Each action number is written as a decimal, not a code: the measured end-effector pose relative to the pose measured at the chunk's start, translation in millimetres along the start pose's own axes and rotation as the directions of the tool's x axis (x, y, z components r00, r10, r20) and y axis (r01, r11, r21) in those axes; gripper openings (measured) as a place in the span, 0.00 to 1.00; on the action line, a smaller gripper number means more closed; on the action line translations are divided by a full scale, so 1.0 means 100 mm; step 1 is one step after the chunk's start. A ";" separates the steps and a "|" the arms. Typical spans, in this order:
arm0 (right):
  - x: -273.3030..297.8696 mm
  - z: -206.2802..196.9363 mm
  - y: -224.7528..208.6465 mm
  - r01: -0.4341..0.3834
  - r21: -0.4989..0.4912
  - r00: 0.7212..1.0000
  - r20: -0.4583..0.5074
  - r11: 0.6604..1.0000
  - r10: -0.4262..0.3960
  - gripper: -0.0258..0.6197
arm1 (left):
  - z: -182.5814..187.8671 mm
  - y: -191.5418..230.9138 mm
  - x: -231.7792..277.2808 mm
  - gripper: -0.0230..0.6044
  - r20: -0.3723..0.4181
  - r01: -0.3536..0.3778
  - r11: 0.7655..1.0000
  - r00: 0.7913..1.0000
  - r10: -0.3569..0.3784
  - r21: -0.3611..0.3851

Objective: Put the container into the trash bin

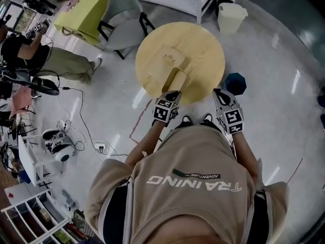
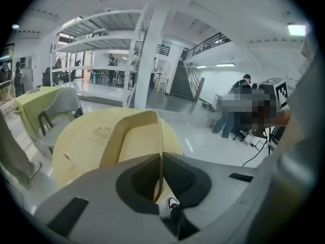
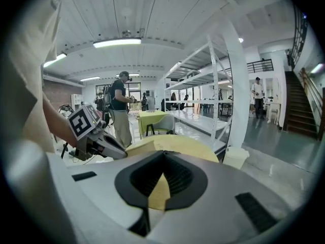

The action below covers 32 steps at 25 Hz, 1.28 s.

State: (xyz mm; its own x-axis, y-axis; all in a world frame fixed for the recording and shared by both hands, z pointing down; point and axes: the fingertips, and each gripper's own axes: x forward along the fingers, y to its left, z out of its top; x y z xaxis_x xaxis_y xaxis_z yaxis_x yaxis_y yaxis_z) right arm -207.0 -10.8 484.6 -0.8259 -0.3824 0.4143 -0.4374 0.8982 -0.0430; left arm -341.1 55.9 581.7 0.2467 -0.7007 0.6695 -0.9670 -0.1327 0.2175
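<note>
Leftmost, a person (image 1: 35, 57) and loose floor cables (image 1: 84, 118) are well apart from the round worktop (image 1: 203, 50). A grey chair (image 1: 124, 19) stands by its far-left edge. The left claw (image 1: 171, 93) is pinched on the near wall of the tan container (image 1: 172, 65) at the worktop's middle. The right claw (image 1: 218, 91), closed on nothing, hovers at the near-right rim, near a dark blue object (image 1: 235, 83). The white trash bin (image 1: 231, 17) stands on open floor beyond the far-right edge.
</note>
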 end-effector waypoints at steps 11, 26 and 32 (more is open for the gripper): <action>-0.48 -0.34 -0.11 0.262 0.145 0.965 -0.029 0.954 -0.261 0.04 | 0.24 -0.42 0.32 0.07 -0.038 0.224 0.964 0.975 -0.221 0.146; -1.77 -0.99 -0.88 0.436 0.256 0.897 -0.047 0.863 -0.439 0.04 | 0.44 -1.77 0.88 0.07 -0.093 0.333 0.913 0.943 -0.320 0.234; -2.12 -1.15 -1.15 0.423 0.278 0.901 -0.026 0.862 -0.434 0.04 | 0.49 -2.09 0.98 0.07 -0.093 0.306 0.923 0.952 -0.292 0.232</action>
State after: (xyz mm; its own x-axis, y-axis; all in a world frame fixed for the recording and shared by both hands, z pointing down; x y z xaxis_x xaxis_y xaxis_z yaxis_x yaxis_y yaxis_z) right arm 59.1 -8.5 506.7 -0.5450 -0.7282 0.4156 -0.8255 0.5527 -0.1141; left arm -118.1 -19.1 567.2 0.5231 -0.5634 0.6395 -0.8322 -0.4996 0.2406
